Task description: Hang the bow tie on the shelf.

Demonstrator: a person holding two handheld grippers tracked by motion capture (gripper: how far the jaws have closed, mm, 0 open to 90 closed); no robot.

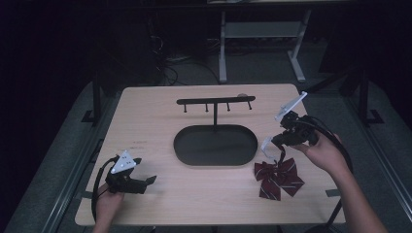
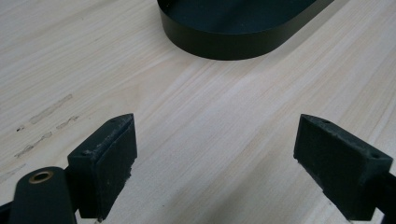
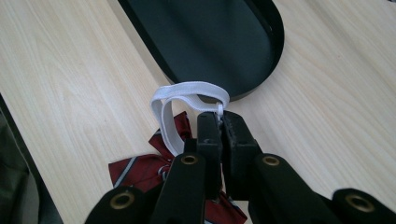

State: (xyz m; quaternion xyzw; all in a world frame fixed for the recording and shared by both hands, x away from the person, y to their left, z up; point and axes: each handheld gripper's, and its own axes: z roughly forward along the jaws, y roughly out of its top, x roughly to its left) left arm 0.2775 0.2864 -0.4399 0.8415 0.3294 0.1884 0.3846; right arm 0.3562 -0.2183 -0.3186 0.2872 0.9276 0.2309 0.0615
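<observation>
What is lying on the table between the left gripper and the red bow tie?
In the high view, nothing lies between the left gripper and the red bow tie, just bare table. The black tray sits farther back, off that line.

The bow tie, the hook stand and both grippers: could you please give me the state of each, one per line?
Bow tie: lying on the table, its white elastic strap pinched and pulled up.
Right gripper: shut on the strap.
Left gripper: open, holding nothing, low over the table.
Hook stand: upright in its black oval tray, nothing hung on its hooks.
</observation>
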